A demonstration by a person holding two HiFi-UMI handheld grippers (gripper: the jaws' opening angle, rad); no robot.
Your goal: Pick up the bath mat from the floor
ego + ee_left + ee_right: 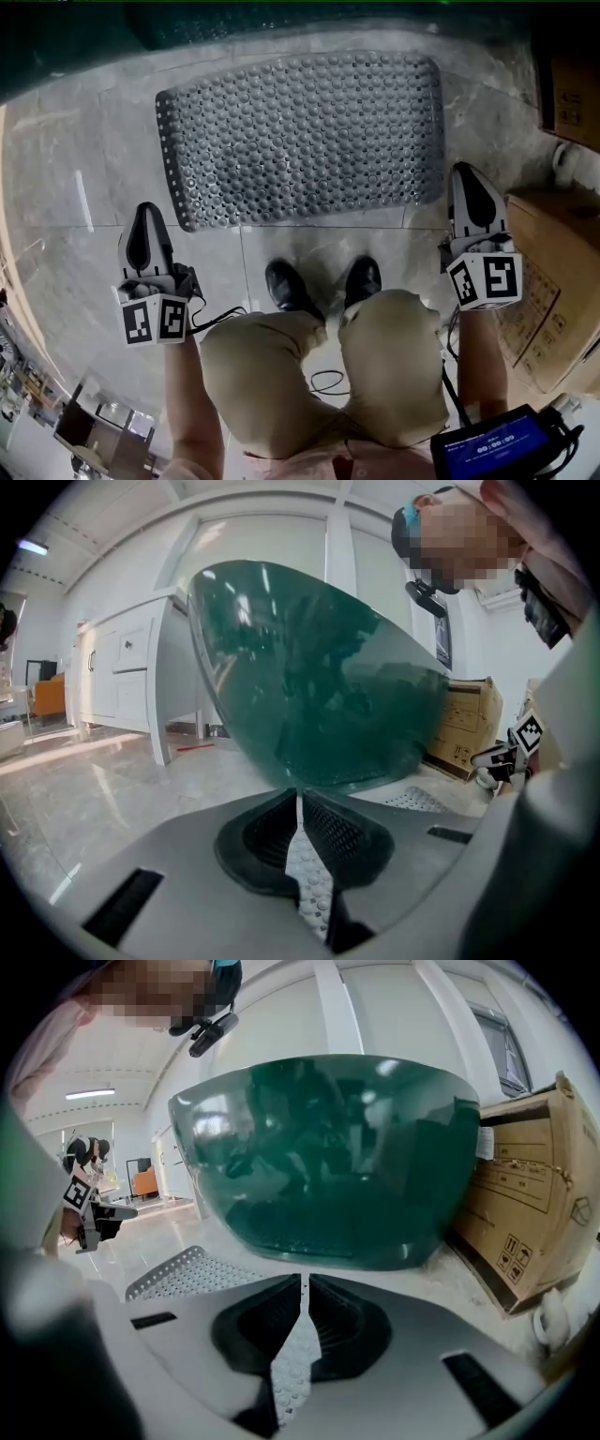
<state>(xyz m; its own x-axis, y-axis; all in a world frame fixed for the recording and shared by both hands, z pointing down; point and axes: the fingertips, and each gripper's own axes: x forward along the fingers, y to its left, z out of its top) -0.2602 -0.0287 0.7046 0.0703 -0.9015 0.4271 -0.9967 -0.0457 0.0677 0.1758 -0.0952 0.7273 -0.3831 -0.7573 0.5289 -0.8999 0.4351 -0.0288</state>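
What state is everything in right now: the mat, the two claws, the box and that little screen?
Bath mat: lying flat on the floor, not gripped.
Left claw: shut, holding nothing, beside the mat's near left corner.
Right claw: shut, holding nothing, beside the mat's right edge.
Cardboard box: closed, standing on the floor.
Screen: switched on, glowing blue.
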